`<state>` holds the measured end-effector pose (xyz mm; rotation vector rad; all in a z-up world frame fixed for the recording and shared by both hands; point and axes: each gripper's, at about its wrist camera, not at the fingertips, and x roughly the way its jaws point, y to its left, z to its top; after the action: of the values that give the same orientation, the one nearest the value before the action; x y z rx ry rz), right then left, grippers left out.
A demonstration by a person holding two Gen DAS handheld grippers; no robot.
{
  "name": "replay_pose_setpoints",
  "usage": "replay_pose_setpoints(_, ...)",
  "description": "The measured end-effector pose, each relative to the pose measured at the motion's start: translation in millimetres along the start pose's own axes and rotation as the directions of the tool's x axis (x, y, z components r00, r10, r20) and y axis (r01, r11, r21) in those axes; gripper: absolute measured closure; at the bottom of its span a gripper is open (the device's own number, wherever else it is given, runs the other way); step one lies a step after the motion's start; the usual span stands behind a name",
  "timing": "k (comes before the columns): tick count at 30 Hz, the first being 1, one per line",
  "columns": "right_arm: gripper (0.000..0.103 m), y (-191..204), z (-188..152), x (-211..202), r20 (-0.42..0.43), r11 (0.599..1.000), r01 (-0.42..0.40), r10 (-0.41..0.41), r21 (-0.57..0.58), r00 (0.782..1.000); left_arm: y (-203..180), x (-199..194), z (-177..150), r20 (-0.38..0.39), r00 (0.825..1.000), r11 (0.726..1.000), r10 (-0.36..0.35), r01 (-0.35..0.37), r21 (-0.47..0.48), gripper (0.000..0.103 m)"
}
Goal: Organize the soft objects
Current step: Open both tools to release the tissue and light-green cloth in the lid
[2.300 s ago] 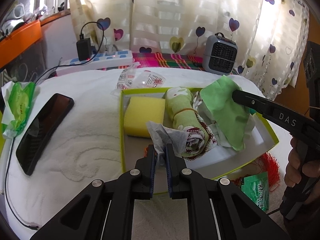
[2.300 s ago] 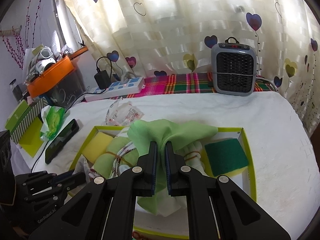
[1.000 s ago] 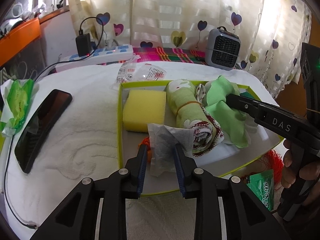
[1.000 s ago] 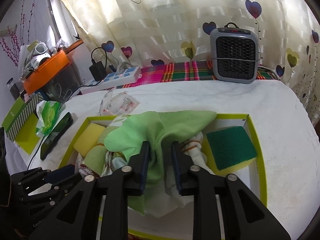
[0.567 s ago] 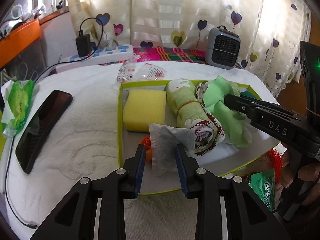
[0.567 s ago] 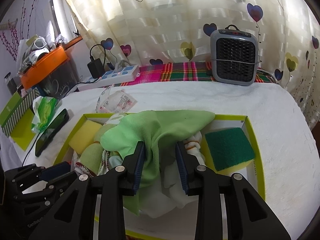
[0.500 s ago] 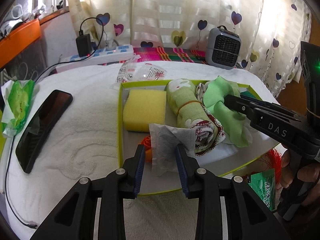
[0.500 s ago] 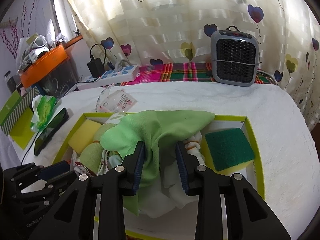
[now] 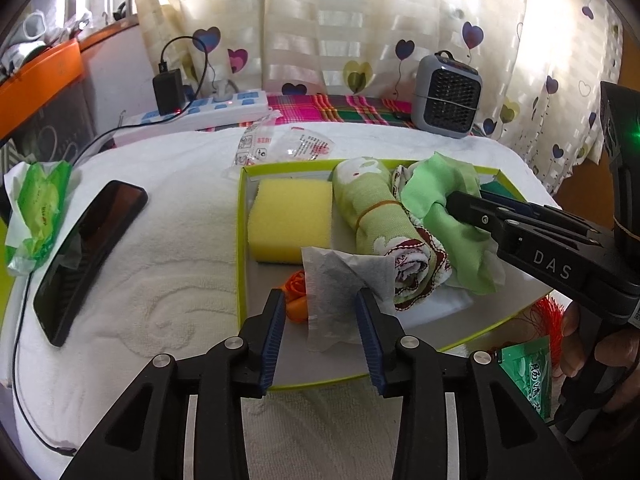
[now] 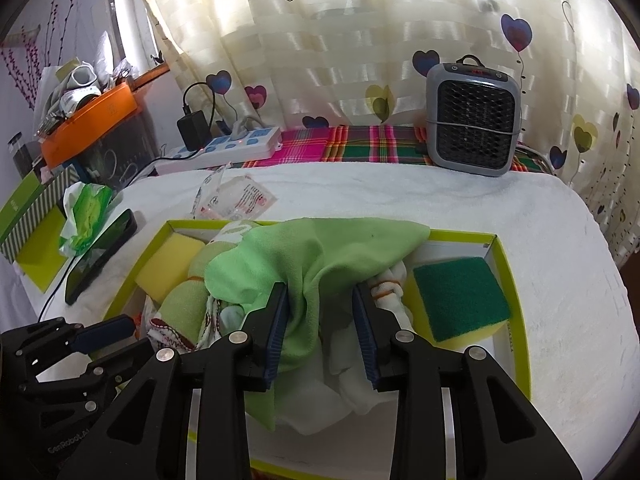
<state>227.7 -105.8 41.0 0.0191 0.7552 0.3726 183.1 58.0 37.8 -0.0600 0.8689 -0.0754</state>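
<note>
the left gripper (image 9: 322,312) is being opened around a grey sachet (image 9: 340,280) standing free between its pads, inside the green-edged tray (image 9: 241,240). the right gripper (image 10: 320,308) is standing part open, a green cloth (image 10: 320,256) draped loosely between its jaws over the rolled towels (image 9: 380,220).

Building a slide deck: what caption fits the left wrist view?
Left gripper opening around a grey tissue in the green-rimmed box, beside yellow sponge and rolled towel.
</note>
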Motion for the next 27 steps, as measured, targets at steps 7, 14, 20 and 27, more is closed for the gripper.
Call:
replay_pose_setpoints(7, 0.061, -0.5, -1.3, -2.4, 0.003, 1.0, 0.0, 0.0, 0.009, 1.0, -2.2, -3.9, -0.2, 0.006, 1.0, 1.0, -0.002, 0.002, 0.001, 0.064)
replay_pose_setpoints(14, 0.056, 1.8, -1.8, -9.2, 0.014, 1.0, 0.002, -0.002, 0.004, 1.0, -4.7, -10.4, -1.1, 0.016, 1.0, 1.0, -0.008, 0.008, 0.004, 0.063)
replay_pose_setpoints(20, 0.056, 2.4, -3.0, -14.9, 0.019, 1.0, 0.008, -0.008, 0.008, 1.0, -7.3, -15.1, -2.3, 0.021, 1.0, 1.0, -0.01, 0.01, 0.008, 0.062)
replay_pose_setpoints(27, 0.05, 2.3, -6.8, -23.4, 0.028, 1.0, 0.006, -0.006, 0.018, 1.0, -8.2, -23.2, -4.3, 0.031, 1.0, 1.0, -0.003, 0.003, 0.003, 0.062)
